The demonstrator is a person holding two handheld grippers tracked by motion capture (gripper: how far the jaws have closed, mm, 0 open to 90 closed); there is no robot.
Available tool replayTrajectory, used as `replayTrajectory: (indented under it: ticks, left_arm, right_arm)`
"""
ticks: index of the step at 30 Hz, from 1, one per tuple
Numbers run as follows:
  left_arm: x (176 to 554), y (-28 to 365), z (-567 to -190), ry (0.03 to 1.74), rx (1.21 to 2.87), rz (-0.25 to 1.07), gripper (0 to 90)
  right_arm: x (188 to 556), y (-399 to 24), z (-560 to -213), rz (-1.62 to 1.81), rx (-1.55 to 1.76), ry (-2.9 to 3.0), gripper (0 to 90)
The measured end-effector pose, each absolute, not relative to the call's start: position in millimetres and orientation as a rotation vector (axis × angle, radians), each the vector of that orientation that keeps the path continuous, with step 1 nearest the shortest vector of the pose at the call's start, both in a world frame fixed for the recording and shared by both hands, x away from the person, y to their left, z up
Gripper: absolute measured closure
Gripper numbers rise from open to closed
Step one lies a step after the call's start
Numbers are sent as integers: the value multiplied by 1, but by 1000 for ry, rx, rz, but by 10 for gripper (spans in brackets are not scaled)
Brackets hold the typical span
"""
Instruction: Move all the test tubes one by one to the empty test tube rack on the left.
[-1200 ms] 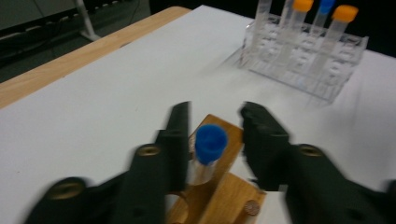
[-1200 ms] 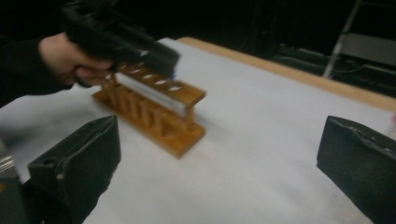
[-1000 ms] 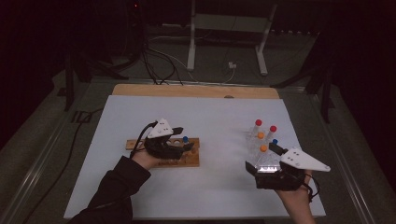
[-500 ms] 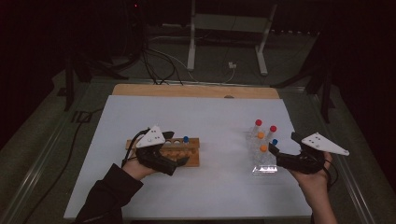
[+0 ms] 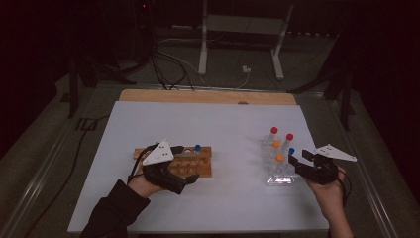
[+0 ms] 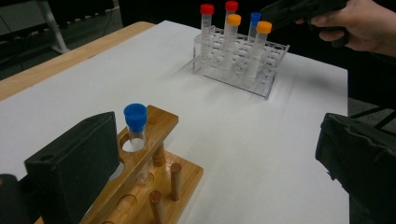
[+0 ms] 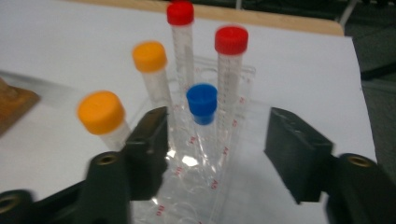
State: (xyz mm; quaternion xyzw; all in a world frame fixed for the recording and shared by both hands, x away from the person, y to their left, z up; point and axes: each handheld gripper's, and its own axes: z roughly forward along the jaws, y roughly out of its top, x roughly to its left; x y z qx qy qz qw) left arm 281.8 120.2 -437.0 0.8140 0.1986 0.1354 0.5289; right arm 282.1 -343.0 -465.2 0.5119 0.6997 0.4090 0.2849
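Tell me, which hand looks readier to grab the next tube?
Probably the right: its tool is at the clear rack, open around the blue-capped tube. The left tool sits by the wooden rack.

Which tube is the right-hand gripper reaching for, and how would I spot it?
Find the clear plastic rack at the right of the white table. Five capped tubes stand in it. The blue-capped tube sits lined up between the right gripper jaws, shorter than the red and orange ones around it, and the rack's single blue.
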Motion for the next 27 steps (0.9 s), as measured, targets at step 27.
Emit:
replayTrajectory:
  ticks: [27]
  left_arm:
    - [285,122,-439,474,1950,307,5]
  right_arm:
    - [285,-331,-461,1017,1296,1905,766]
